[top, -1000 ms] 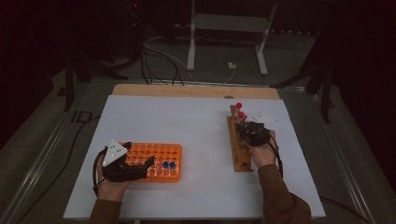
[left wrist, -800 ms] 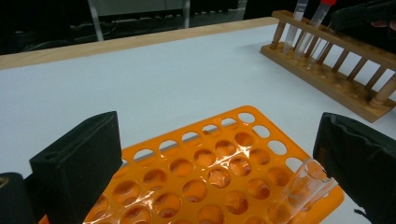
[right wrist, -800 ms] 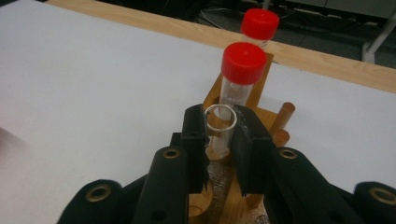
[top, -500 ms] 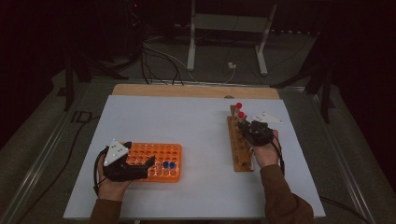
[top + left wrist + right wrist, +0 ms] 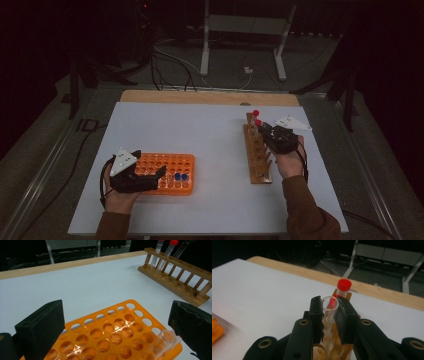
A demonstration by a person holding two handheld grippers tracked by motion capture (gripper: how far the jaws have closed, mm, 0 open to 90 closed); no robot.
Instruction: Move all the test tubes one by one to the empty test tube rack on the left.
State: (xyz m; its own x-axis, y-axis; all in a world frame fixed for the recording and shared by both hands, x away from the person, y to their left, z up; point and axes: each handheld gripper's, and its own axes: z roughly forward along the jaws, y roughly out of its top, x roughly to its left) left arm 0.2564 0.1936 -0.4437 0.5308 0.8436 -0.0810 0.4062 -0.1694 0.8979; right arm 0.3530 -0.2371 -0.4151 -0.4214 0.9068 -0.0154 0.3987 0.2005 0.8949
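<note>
we note orange rack (image 5: 167,172) at near left of worktop (image 5: 200,135): two blue-capped tubes (image 5: 180,177) in near-right holes, one uncapped clear tube (image 5: 165,341) at corner, remaining holes vacant. wooden rack (image 5: 257,150) at right: two red-capped tubes (image 5: 256,117) at far end. right tool (image 5: 329,312) clenched on uncapped clear tube (image 5: 329,308) over wooden rack. left tool (image 5: 117,322) released, jaws straddling orange rack. wide bare worktop between racks. we read no labels.
</note>
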